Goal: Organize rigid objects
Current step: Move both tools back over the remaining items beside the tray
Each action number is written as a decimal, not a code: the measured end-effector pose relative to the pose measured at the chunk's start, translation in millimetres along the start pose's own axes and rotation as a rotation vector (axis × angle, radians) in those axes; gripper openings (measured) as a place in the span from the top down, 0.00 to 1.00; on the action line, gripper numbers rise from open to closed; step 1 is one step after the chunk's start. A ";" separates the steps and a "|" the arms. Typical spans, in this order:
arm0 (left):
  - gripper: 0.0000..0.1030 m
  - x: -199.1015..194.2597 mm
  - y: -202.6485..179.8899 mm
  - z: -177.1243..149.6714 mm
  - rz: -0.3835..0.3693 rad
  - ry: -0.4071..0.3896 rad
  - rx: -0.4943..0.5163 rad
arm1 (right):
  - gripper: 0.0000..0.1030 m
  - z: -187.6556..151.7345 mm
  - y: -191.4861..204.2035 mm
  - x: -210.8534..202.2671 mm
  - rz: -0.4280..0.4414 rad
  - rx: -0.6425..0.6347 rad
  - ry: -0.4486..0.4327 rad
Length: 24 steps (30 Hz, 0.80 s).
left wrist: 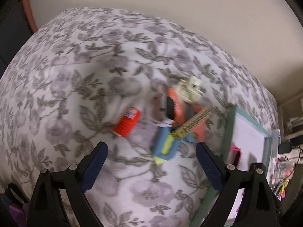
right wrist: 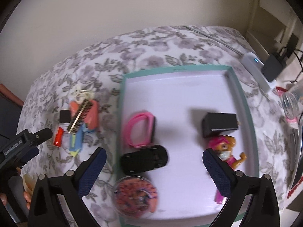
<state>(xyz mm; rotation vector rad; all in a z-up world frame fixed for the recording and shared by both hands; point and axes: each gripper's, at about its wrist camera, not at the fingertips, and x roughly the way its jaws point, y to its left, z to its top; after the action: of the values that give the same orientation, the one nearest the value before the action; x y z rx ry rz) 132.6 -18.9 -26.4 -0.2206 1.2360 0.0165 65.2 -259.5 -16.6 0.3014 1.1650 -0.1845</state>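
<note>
A teal-rimmed white tray (right wrist: 244,102) lies on the floral bedspread; its edge shows in the left wrist view (left wrist: 230,124). In it are a pink band (right wrist: 137,130), a black toy car (right wrist: 144,158), a black box (right wrist: 219,124), a pink pup figure (right wrist: 225,151) and a round clear case (right wrist: 135,195). Left of the tray is a pile: red cap (left wrist: 126,123), blue-and-yellow toy (left wrist: 166,145), comb (left wrist: 193,123), orange piece (left wrist: 175,106), cream clip (left wrist: 190,89). My left gripper (left wrist: 151,151) is open just short of the pile. My right gripper (right wrist: 154,159) is open above the tray's front.
A white device (right wrist: 255,64) and a black charger (right wrist: 272,68) with cables sit at the bed's far right corner. A plastic bottle (right wrist: 291,102) stands at the right. A wall lies behind the bed. Clutter shows at the right edge of the left wrist view (left wrist: 282,172).
</note>
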 end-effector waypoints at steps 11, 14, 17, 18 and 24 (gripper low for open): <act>0.09 -4.5 55.2 15.5 0.017 0.016 -0.126 | 0.00 0.9 60.5 7.9 0.089 -0.106 -0.022; 0.09 -2.1 59.8 19.4 0.003 0.025 -0.137 | 0.00 2.1 70.7 13.3 0.100 -0.117 -0.022; 0.09 4.7 60.7 23.6 0.010 0.037 -0.132 | 0.00 3.8 79.2 19.1 0.117 -0.124 -0.017; 0.09 7.7 60.3 25.2 0.015 0.043 -0.126 | 0.00 4.5 82.0 20.8 0.122 -0.128 -0.014; 0.09 27.9 59.2 31.9 0.036 0.068 -0.085 | 0.01 5.3 103.0 34.9 0.137 -0.176 0.000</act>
<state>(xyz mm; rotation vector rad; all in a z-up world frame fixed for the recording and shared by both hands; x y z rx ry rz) 163.7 41.6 -52.1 -0.2744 1.3086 0.0929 113.9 -163.5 -32.6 0.2243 1.1476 0.0385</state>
